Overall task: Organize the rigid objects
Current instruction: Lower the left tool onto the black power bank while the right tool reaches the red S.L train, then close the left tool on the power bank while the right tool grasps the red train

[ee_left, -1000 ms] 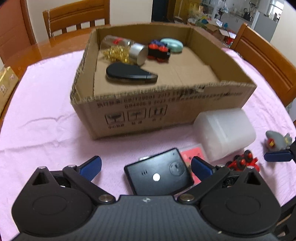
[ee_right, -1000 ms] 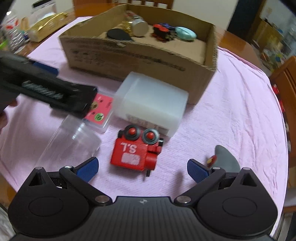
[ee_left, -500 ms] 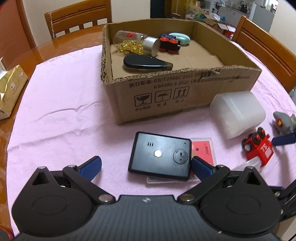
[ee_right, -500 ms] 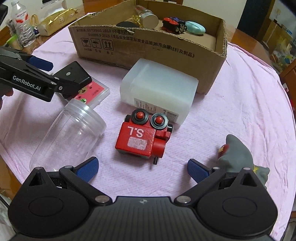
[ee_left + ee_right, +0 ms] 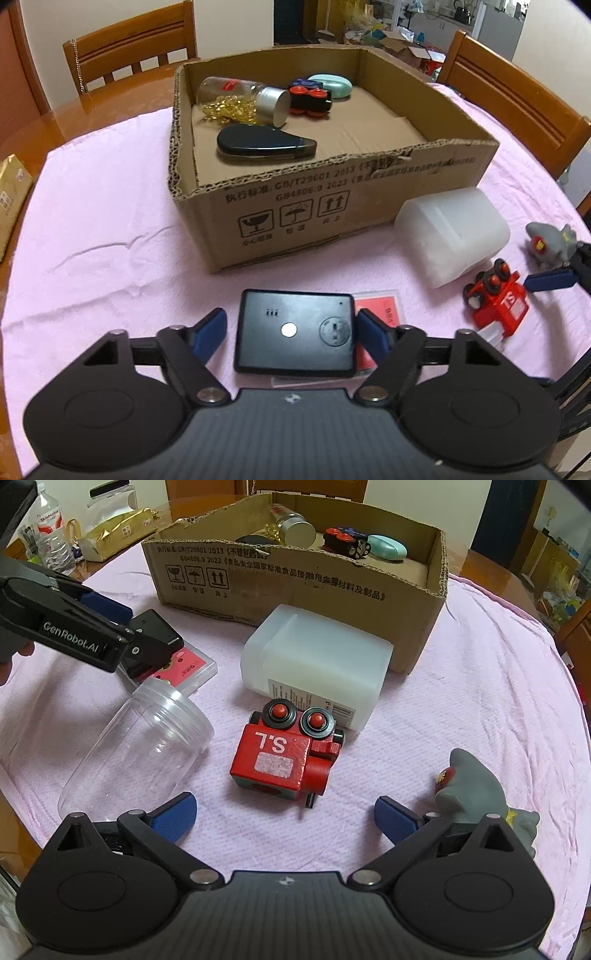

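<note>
A flat black device [image 5: 295,332] lies on a pink card case [image 5: 376,310] in front of the cardboard box [image 5: 332,206]. My left gripper [image 5: 291,325] has its jaws closing onto the device, blue pads against its two side edges. In the right wrist view the same left gripper [image 5: 125,627] holds the device [image 5: 155,635] above the pink case [image 5: 184,664]. My right gripper [image 5: 284,812] stands open over the cloth, just short of a red toy train block [image 5: 273,760]. A grey shark toy [image 5: 476,790] lies beside its right finger.
A white plastic container [image 5: 317,664] lies against the box front. A clear jar [image 5: 140,746] lies on its side at the left. In the box are a pill bottle [image 5: 240,99], a black case [image 5: 262,142], a toy train [image 5: 310,99] and a mint case [image 5: 332,85]. Wooden chairs ring the table.
The left jaws have come in from wide open to the sides of the black device. The right gripper has hardly shifted and stays open.
</note>
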Demonstrator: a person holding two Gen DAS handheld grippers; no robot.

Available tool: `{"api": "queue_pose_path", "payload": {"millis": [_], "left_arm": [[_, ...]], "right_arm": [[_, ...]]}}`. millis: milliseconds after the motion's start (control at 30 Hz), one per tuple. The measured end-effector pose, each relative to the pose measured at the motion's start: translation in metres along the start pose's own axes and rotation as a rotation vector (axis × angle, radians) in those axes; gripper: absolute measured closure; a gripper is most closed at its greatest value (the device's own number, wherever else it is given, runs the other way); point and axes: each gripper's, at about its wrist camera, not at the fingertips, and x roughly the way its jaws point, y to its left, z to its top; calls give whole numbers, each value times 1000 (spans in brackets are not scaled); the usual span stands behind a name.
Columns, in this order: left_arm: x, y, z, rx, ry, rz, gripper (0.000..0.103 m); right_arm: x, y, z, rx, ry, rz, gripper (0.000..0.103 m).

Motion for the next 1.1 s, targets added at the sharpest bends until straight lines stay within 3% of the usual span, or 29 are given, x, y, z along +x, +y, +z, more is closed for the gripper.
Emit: {"api": "queue_pose_path", "payload": {"millis": [267,633,1100], "left_arm": [[-4,5,-3,-35,15,15,34],[-25,34,-36,-150,47,78,34],[-21,31,-50,-154,31,116,32]], "right_arm": [[-1,0,-2,8,-9,-4,0],[6,-2,10,59,-25,-38,0],[3,-7,21,106,-63,-77,34]]}}
